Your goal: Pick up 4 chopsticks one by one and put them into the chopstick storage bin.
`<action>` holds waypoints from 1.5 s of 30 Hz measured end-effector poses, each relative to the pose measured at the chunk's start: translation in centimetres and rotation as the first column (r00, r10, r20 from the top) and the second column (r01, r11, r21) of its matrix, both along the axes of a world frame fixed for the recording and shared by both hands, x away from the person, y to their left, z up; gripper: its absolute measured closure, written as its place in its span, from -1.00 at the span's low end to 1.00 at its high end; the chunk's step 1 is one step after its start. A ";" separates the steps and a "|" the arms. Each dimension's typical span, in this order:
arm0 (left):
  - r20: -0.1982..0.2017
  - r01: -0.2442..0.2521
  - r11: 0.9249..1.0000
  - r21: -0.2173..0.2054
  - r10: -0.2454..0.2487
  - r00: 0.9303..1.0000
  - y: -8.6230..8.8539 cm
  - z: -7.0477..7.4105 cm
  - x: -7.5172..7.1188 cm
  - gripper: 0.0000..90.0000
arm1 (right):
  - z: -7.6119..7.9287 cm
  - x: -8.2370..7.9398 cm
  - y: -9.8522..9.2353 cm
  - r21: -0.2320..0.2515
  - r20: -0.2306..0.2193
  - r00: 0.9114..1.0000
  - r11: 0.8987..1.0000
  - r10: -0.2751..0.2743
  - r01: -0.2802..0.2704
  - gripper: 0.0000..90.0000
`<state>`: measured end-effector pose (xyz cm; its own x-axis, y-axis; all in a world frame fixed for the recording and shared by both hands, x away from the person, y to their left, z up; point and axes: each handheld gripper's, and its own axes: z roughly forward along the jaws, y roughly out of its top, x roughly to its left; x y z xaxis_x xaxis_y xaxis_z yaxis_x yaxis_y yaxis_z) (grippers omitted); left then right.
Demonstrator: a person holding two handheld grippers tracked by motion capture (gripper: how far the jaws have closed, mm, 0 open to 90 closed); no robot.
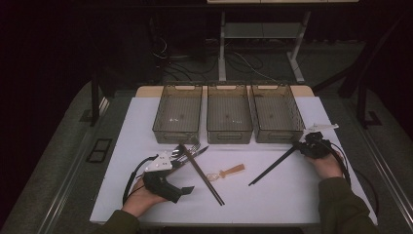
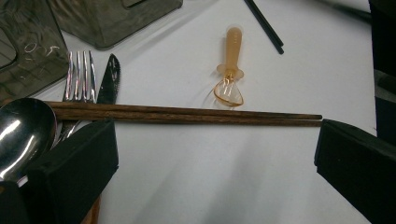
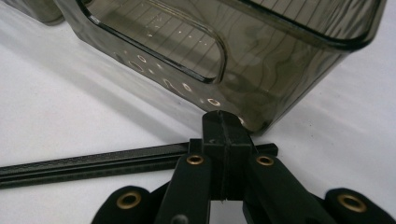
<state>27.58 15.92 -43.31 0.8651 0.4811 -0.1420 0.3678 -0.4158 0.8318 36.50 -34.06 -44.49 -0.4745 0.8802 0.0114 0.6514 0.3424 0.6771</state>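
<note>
White table [image 1: 146,112], three smoky bins [image 1: 229,113] along its far edge. Right gripper [image 3: 223,140] clamped on the black chopsticks [image 3: 93,164] near one end, just beside the rightmost bin's corner; their length trails across the table. Left gripper [image 2: 210,154] jaws stand apart, brown chopsticks [image 2: 187,113] lying crosswise just beyond them.

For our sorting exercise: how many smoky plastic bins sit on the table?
3, in a row at the table's far edge: left bin, middle bin, right bin. The right one sits just beyond the right gripper. None seem hidden.
</note>
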 end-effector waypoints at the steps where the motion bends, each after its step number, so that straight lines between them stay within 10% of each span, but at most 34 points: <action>1: 0.000 -0.001 1.000 -0.002 0.001 1.000 0.0 0.0 0.0 -1.00 | 0.0 0.0 0.0 -0.001 -0.001 1.000 1.000 -0.002 0.002 1.00; 45: -0.001 0.008 1.000 0.001 -0.008 1.000 0.0 0.0 -0.1 -1.00 | 0.1 -1.3 -0.6 -0.051 -0.037 0.999 0.999 0.000 -0.002 1.00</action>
<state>27.49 15.87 -43.30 0.8687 0.4744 -0.1424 0.3653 -0.4195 0.8310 35.20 -34.69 -44.38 -0.4756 0.8795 -0.0161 0.6755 0.3769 0.6338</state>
